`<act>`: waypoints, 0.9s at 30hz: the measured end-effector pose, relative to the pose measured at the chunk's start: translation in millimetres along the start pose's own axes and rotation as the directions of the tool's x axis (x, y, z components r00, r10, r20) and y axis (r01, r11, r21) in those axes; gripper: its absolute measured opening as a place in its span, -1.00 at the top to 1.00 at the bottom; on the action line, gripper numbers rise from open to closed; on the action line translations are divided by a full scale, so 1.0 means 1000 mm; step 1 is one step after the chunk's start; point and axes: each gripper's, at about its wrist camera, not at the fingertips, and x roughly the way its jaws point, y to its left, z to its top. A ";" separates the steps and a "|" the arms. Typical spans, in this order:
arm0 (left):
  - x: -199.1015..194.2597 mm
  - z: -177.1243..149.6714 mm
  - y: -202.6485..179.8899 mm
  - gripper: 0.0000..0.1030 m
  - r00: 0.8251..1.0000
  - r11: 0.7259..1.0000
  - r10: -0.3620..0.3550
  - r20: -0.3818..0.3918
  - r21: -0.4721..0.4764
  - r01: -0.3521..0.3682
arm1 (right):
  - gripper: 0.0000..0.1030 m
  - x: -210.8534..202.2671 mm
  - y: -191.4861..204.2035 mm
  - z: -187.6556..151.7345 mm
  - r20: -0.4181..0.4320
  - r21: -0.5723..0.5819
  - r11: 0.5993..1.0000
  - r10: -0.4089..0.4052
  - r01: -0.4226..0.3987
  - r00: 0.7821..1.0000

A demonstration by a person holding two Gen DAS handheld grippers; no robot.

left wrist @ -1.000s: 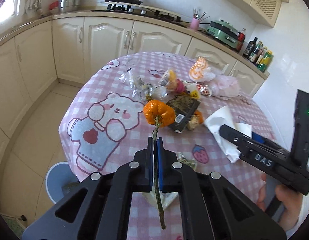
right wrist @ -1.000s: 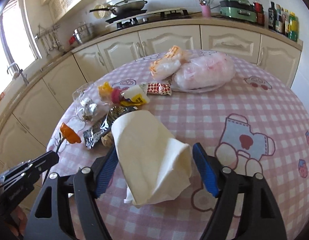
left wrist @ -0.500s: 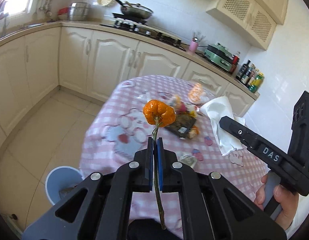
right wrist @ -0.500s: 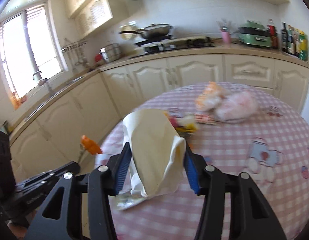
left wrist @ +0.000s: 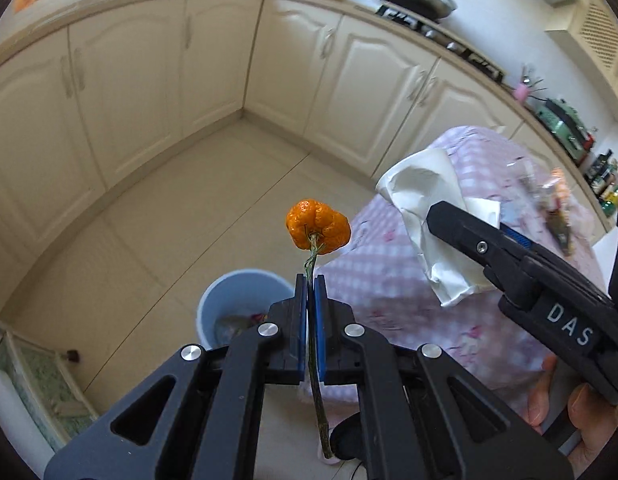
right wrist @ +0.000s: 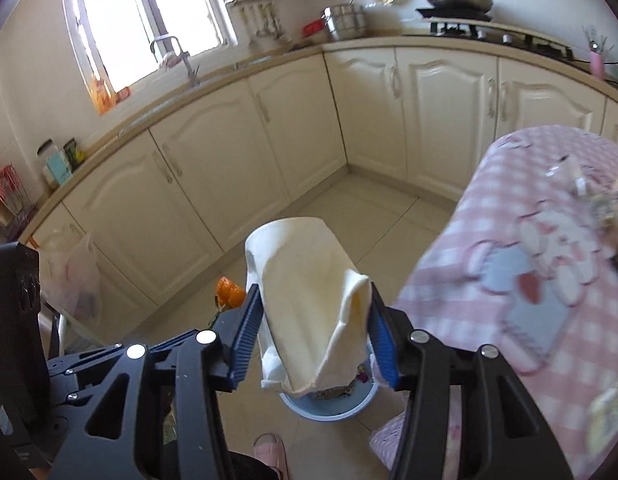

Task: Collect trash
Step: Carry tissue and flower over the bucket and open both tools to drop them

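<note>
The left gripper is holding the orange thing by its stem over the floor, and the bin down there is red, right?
Not quite. The bin is blue, not red, as the left wrist view shows. The rest holds: the left gripper pinches the stem of the orange thing over the floor.

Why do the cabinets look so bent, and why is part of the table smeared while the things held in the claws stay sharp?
Left wrist view: the fisheye lens bows the cabinets; the orange fruit stays crisp. Right wrist view: the window glares white, the tablecloth is motion-blurred, and the paper napkin is sharp because it travels with the camera.
</note>
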 end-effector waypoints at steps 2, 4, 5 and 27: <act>0.017 0.001 0.010 0.95 1.000 1.000 0.000 -0.027 -0.015 0.000 | 0.03 0.017 0.006 -0.002 -0.018 -0.015 1.000 -0.014 0.014 1.000; 0.030 0.004 0.016 0.94 0.999 1.000 0.012 -0.036 -0.017 -0.012 | 0.03 0.027 0.008 -0.003 -0.019 -0.020 0.999 -0.031 0.030 0.999; 0.035 0.006 0.016 0.92 0.999 1.000 0.021 -0.038 -0.010 -0.021 | 0.03 0.033 0.010 -0.002 -0.022 -0.024 0.999 -0.043 0.042 0.999; 0.027 0.007 0.047 -0.20 0.982 0.982 0.187 0.035 0.005 -0.187 | -0.18 0.083 0.035 0.001 -0.039 -0.028 0.999 -0.036 0.035 0.999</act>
